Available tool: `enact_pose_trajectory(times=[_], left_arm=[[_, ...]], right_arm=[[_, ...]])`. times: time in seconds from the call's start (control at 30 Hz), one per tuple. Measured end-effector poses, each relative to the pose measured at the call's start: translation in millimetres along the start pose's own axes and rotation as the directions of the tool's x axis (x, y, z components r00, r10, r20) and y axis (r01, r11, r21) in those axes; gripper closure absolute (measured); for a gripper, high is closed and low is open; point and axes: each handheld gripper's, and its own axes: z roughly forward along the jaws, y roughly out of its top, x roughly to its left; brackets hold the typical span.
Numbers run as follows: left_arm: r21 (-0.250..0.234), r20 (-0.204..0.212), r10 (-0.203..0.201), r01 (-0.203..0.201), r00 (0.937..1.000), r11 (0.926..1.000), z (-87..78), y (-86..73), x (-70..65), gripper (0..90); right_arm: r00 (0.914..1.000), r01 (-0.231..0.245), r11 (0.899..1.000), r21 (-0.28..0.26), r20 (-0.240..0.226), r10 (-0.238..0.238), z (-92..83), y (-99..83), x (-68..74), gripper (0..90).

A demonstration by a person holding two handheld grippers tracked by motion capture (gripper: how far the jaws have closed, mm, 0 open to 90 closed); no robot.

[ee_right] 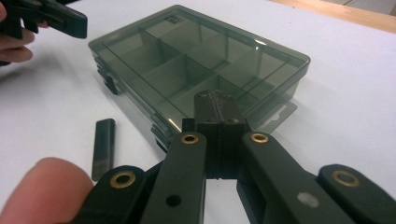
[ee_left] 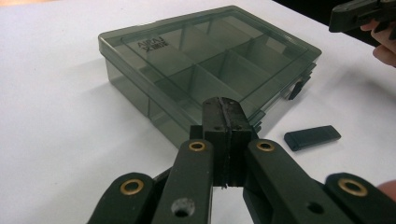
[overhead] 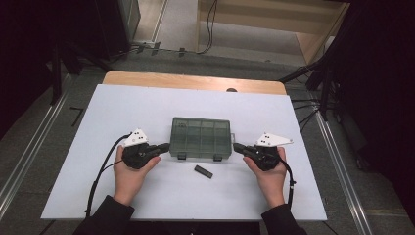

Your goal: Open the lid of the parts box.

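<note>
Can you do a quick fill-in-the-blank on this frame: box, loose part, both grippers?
1. The lid of the compartment box is ____.
2. The small black bar lies on the table between the box and the ____.
3. The jaws of the left gripper and the right gripper are both ____, with nothing between them.
4. The grippers sit one at each ____ of the box.

Missing words: closed; person; shut; end
</note>
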Motion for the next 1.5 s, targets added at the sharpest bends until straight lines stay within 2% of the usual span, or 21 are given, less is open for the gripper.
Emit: enact_pose_trajectory(times=[0.23,0.53,0.7,0.97,1.3,1.4,1.47,1.5], left_arm=[[0.029,0.004,-0.012,0.012,0.9999,0.9995,2.8,-1.9,2.4,89.0],[0.04,0.01,-0.024,0.023,0.9997,0.9989,2.7,-2.3,5.0,89.0],[0.061,0.011,-0.026,0.025,0.9996,0.9978,4.6,-3.8,7.0,89.0],[0.079,0.014,-0.032,0.031,0.9994,0.9964,6.0,-5.0,8.8,89.0],[0.122,0.02,-0.026,0.023,0.9995,0.9922,8.1,-7.8,11.2,89.0],[0.144,0.024,-0.016,0.012,0.9996,0.9895,8.8,-8.9,11.9,89.0],[0.142,0.025,-0.015,0.012,0.9996,0.9899,8.5,-8.7,11.4,89.0],[0.137,0.019,0.002,-0.004,0.9998,0.9905,7.0,-7.4,9.0,89.0]], right_arm=[[1.0,-0.003,0.999,0.034,0.006,0.002,-0.9,-3.1,-4.1,88.0],[0.9999,-0.015,0.997,0.077,0.009,0.014,-0.4,-9.3,-10.6,88.1],[0.999,0.039,0.992,0.124,0.018,-0.042,2.7,-12.5,-10.3,88.1],[0.9968,0.078,0.981,0.18,0.0,-0.079,14.0,-16.0,-4.7,88.1],[0.9961,0.088,0.976,0.2,-0.013,-0.088,19.6,-18.2,-3.3,88.1],[0.996,0.089,0.976,0.2,-0.015,-0.088,19.6,-18.3,-3.4,88.1],[0.9959,0.09,0.976,0.2,-0.015,-0.089,19.6,-18.2,-3.4,88.1],[0.9959,0.091,0.976,0.2,-0.015,-0.09,19.5,-18.2,-3.3,88.1]])
